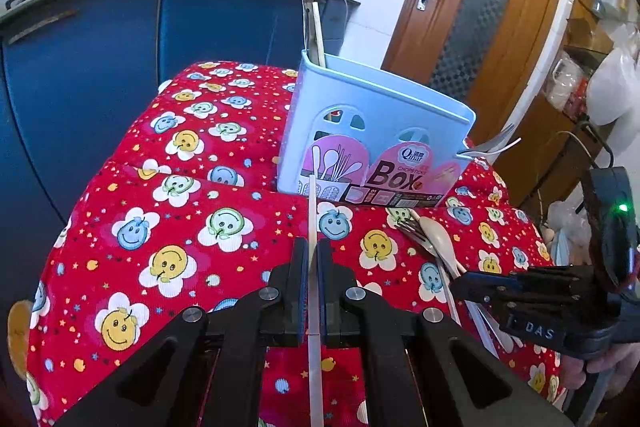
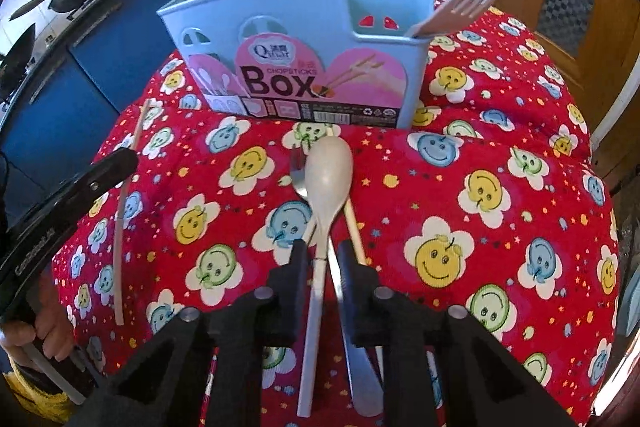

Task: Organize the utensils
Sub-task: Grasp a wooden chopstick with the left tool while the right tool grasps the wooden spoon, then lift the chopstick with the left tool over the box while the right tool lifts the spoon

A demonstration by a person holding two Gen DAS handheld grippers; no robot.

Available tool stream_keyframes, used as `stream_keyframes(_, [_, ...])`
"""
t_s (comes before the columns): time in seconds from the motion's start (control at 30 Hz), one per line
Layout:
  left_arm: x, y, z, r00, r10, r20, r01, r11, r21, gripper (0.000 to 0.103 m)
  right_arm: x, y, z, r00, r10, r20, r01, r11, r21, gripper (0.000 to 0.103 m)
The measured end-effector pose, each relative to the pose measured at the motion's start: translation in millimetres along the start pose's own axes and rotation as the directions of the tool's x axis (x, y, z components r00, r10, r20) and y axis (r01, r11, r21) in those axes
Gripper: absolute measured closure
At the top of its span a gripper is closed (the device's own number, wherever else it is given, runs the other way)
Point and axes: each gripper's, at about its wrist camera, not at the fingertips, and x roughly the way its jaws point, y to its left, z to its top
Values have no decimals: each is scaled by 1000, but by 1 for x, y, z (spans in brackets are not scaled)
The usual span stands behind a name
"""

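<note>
Red smiley-flower cloth [image 1: 168,227] covers the tabletop, blue kitchen cabinets [image 1: 80,67] behind. Left gripper [image 1: 312,255], jaws pressed together, pinching a pale chopstick [image 1: 312,211] that points at the light-blue chopsticks box [image 1: 372,115]. Right gripper [image 2: 323,255], jaws narrow, straddling the handles of a cream spoon [image 2: 329,171] and a metal fork [image 2: 298,183] lying on the cloth before the box; whether its pads press them, cannot tell. Box's end compartment already holds 2 forks [image 2: 468,5]; another chopstick [image 2: 354,223] lies beside the spoon.
</note>
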Motion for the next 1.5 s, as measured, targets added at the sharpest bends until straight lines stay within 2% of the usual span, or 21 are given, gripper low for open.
stream_keyframes(0.1, [0, 0, 0, 1000, 1, 0, -1, 1000, -2, 99, 4, -1, 2, 1000, -15, -5, 15, 1000, -1, 94])
stream_keyframes(0.37, [-2, -1, 1, 1000, -3, 9, 3, 1000, 2, 99, 0, -1, -1, 1000, -6, 30, 6, 1000, 20, 96])
stream_keyframes(0.5, [-6, -2, 2, 1000, -11, 23, 11, 1000, 3, 99, -17, 1, -4, 996, -4, 94, 2, 1000, 20, 96])
stream_keyframes(0.63, [-14, -6, 5, 998, -35, 60, 35, 999, 3, 99, -38, 3, -5, 981, 16, 192, -21, 1000, 22, 96])
stream_keyframes(0.83, [-26, -17, 16, 988, -62, 138, 59, 998, 24, 99, -64, 8, -5, 945, 28, 326, -35, 999, 16, 96])
stream_keyframes(1.2, [-40, -31, 46, 965, -92, 247, 83, 995, 49, 99, -84, 3, 3, 871, 76, 486, -96, 995, 17, 96])
stream_keyframes(1.37, [-46, -38, 70, 946, -87, 311, 68, 995, 71, 99, -91, 0, 15, 829, 58, 557, -86, 996, 25, 96])
stream_keyframes(1.5, [-49, -42, 93, 925, -83, 370, 55, 995, 84, 99, -92, -5, 27, 796, 60, 603, -100, 994, 33, 96])
